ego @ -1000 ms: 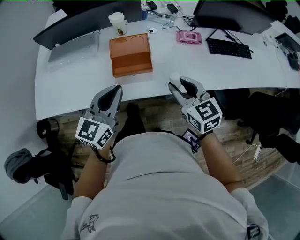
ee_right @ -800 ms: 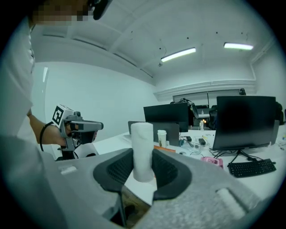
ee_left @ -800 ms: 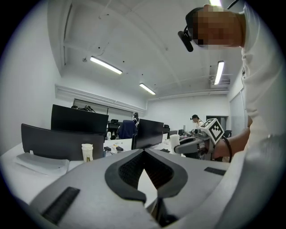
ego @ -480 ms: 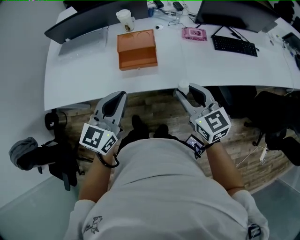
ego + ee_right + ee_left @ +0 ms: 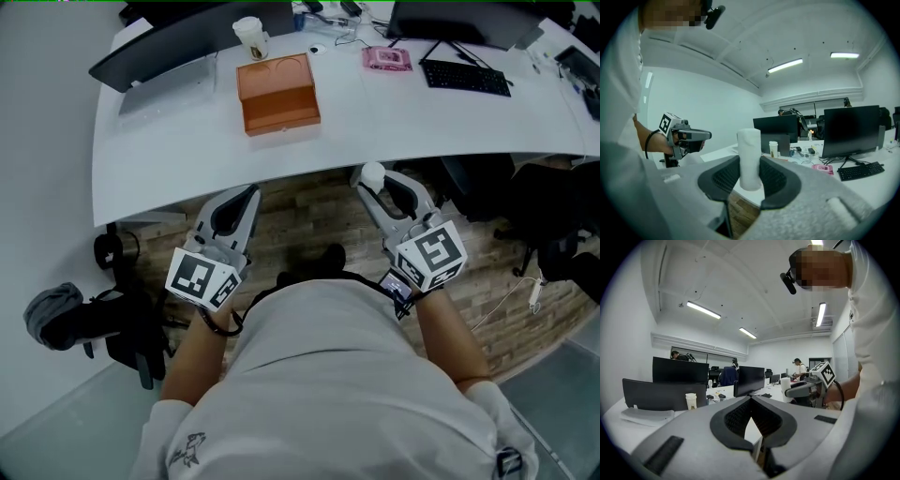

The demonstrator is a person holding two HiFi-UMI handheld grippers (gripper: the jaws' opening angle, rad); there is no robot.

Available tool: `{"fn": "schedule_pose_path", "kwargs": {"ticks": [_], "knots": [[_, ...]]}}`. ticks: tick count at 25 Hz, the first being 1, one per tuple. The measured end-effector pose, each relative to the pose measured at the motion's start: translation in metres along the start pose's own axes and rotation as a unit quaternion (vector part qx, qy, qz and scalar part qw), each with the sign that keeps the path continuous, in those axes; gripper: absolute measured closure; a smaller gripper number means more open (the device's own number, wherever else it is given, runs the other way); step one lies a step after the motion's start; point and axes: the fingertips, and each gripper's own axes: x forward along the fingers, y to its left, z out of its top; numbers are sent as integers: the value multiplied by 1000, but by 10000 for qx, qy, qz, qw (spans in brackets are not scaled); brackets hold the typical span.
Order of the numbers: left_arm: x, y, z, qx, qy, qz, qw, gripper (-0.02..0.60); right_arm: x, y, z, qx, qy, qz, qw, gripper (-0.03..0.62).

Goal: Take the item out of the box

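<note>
White roll (image 5: 372, 172) being pinched off the desk, out of the box

At the far left, a grey bundle (image 5: 52, 309) is lying on the floor beside some black gear. The left gripper (image 5: 247, 195) is hanging just off the curved near edge of the white desk (image 5: 169, 169), over wooden flooring (image 5: 305, 214). Its jaws are pressing together with nothing in them.

On the desk beyond it, the orange box (image 5: 278, 94) is sitting with two round hollows showing in its top. One paper cup (image 5: 249, 36) is standing just behind the box, near a dark monitor (image 5: 178, 42). A wide bare strip of tabletop is running between the box and the near edge, leaving open room there.

To the right, the right gripper (image 5: 377, 186) is holding the white roll upright between its pads, just off the desk edge and well apart from the box. Further right, one pink packet (image 5: 387, 58) and one black keyboard (image 5: 464, 77) are lying in front of a second monitor (image 5: 469, 23). A black chair (image 5: 553, 202) is standing by the desk's right end.

Showing in all: two grippers, two monitors, one box, one cup, one roll
</note>
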Motion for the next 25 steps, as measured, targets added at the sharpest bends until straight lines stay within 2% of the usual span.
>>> {"fn": "schedule_pose_path", "kwargs": {"ticks": [12, 16, 21, 25], "knots": [[-118, 24, 2, -72, -198, -82, 9997, 583, 1, 112, 24, -257, -132, -122, 9995, 468], [-165, 32, 3, -8, -295, -1, 9996, 583, -1, 152, 22, -266, -128, -105, 9995, 468], [-222, 39, 1, -114, -485, 88, 9987, 583, -3, 201, 21, -341, -206, -113, 9991, 468], [-260, 39, -9, -156, -482, 128, 9986, 583, -6, 239, 17, -397, -257, -81, 9988, 470]]}}
